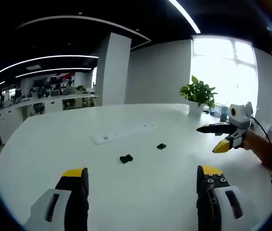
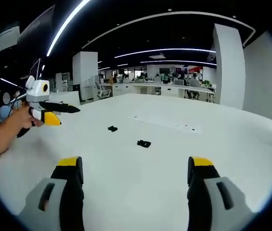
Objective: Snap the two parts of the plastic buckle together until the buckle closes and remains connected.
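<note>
Black buckle halves lie apart on the white bench [image 1: 140, 187]: larger half [image 1: 126, 158] nearer the left tool [image 1: 143, 179], smaller half [image 1: 161, 146] beyond it. Left tool's jaws spread wide, nothing held. Right tool [image 2: 135, 169] likewise wide open and empty, hovering over the bench. Potted plant [image 1: 198, 94] at the far edge.

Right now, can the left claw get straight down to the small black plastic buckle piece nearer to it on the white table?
Probably yes: the left claw is open, and bare white table lies between it and the small black plastic buckle piece.
</note>
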Tool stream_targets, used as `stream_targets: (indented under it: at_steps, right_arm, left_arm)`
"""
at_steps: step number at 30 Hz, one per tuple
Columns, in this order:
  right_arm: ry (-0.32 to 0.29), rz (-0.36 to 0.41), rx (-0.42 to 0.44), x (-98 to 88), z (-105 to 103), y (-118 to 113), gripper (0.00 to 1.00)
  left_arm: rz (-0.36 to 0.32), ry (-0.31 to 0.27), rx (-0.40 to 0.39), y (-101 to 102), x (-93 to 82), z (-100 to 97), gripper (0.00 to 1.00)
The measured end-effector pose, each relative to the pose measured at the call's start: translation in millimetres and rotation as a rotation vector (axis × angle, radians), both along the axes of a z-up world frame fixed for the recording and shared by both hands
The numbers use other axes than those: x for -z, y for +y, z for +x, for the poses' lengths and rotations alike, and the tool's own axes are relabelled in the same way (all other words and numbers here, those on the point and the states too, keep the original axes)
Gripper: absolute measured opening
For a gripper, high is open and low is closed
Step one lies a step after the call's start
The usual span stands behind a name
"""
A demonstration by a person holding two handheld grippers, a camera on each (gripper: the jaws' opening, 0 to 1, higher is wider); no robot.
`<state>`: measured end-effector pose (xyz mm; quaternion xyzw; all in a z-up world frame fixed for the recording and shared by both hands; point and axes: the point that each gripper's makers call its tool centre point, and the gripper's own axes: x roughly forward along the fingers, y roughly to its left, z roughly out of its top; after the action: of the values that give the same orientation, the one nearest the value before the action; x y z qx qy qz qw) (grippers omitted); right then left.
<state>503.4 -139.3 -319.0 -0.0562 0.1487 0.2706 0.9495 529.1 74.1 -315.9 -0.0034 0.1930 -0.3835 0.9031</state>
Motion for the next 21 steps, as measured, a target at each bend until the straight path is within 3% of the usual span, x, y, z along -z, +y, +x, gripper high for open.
stream_targets:
  at_steps: [7, 21]
  right_arm:
    - [-0.005, 0.000, 0.000, -4.3, 2.7, 0.8, 0.90]
    - [-0.002, 0.005, 0.001, -5.1, 11.2, 1.6, 0.90]
  left_arm:
    - [0.007, 0.010, -0.008, 2.6, 6.2, 4.1, 0.91]
    - [0.012, -0.007, -0.008, 1.9, 1.8, 8.9, 0.92]
